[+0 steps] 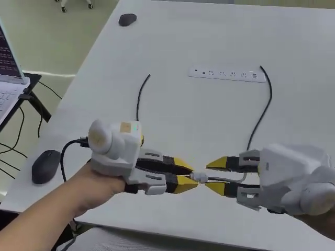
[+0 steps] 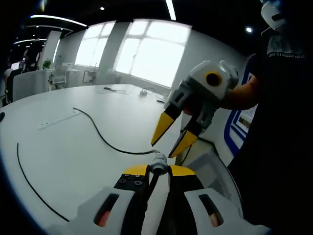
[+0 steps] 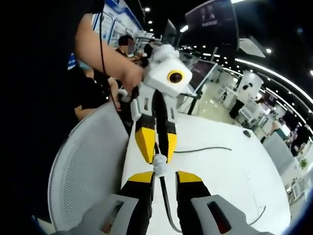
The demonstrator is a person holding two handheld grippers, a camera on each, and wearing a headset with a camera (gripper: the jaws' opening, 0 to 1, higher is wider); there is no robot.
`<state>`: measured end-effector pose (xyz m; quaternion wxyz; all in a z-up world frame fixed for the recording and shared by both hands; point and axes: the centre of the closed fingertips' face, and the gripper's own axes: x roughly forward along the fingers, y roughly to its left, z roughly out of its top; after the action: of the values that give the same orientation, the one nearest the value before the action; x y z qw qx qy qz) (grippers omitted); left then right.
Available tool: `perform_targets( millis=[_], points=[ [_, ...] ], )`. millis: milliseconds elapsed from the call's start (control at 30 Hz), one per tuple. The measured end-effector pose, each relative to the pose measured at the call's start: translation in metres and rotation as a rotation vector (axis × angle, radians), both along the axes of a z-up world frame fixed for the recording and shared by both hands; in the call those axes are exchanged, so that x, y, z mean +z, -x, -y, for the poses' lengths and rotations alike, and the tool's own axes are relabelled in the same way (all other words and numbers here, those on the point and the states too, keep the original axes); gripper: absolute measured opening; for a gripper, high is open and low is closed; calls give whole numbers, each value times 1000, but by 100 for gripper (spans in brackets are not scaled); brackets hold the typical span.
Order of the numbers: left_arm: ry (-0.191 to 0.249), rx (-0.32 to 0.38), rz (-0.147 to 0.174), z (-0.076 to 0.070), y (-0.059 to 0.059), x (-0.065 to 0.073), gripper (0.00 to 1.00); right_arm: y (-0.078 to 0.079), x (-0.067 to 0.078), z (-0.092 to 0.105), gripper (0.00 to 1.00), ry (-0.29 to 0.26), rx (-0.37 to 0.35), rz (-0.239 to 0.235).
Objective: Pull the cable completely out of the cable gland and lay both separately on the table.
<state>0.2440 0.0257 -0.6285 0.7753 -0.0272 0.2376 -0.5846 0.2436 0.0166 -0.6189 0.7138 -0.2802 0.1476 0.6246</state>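
Left gripper (image 1: 191, 176), yellow-tipped, pinching round white cable gland (image 1: 201, 177)

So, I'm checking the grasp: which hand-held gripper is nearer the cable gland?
Left. The left hand-held gripper grips the cable gland at its jaw tips; the right hand-held gripper faces it, jaws open around the cable, tips just short of the gland.
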Motion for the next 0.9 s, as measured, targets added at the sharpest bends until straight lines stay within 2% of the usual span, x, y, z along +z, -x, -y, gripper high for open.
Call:
perform_targets(
  millis=[33,100,167,233,300,333,400,533,700,800,900],
  points=[
    [0,2,17,0,-2,1,15,-4,0,5,15,4,-39,-18],
    [-3,3,25,0,-3,1,15,-6,-1,9,15,-1,-45,-25],
    [-12,10,51,-1,-7,2,15,-8,-7,13,16,10,-88,-44],
    [-12,7,67,-1,-8,5,15,-11,-11,15,16,25,-110,-25],
    [-27,-1,103,-1,-10,7,15,-14,-13,13,17,28,-145,-24],
    [-31,-4,103,-1,-10,7,15,-15,-13,12,17,20,-164,-30],
    [-43,-11,127,-1,-12,7,15,-18,-14,10,15,29,-185,-8],
    [-43,-6,130,-1,-15,9,15,-20,-15,4,11,27,-210,-3],
    [-45,5,127,-1,-18,7,15,-24,-16,4,5,45,-231,35],
    [-42,18,126,-1,-21,7,15,-26,-12,2,5,12,-256,13],
    [-37,21,126,0,-23,7,15,-26,-15,2,4,30,-256,21]
  ],
)
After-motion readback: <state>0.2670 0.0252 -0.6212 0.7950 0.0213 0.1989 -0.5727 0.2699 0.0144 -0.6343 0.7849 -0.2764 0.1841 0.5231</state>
